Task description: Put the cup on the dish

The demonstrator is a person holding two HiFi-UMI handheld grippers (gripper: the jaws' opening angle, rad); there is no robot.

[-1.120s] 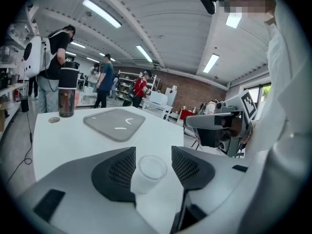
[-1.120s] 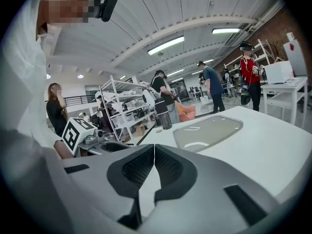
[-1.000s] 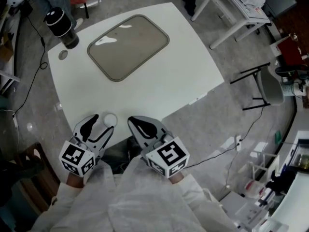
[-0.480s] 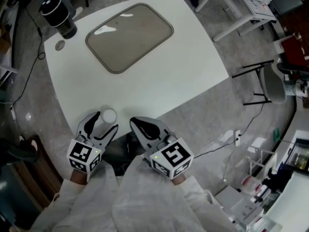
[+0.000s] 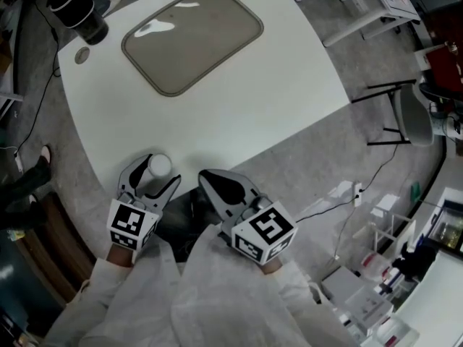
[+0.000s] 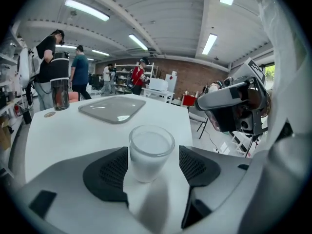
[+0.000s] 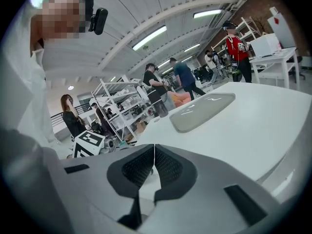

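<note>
A small frosted glass cup point(image 5: 159, 165) stands upright on the white table point(image 5: 239, 114) near its front edge. My left gripper point(image 5: 155, 175) has the cup point(image 6: 150, 150) between its jaws. The jaws have just been opening and stand wide, with a gap at the right pad point(image 6: 196, 165). To its right, my right gripper point(image 5: 211, 179) hangs off the table's front edge, shut with nothing in it, its pads point(image 7: 163, 168) pressed together. The dish, a grey rounded-rectangle tray point(image 5: 192, 38), lies far across the table, seen too as the tray point(image 6: 113, 108) and the tray point(image 7: 202, 111).
A black tumbler point(image 5: 76, 9) stands at the table's far left corner with a small round disc point(image 5: 81, 55) beside it. A chair point(image 5: 405, 125) and another table point(image 5: 376, 6) stand off to the right. Several people point(image 6: 80, 77) stand beyond the table.
The left gripper's jaws have spread and moved in around the cup, which earlier stood at the tip of one jaw. Both grippers have sunk a little.
</note>
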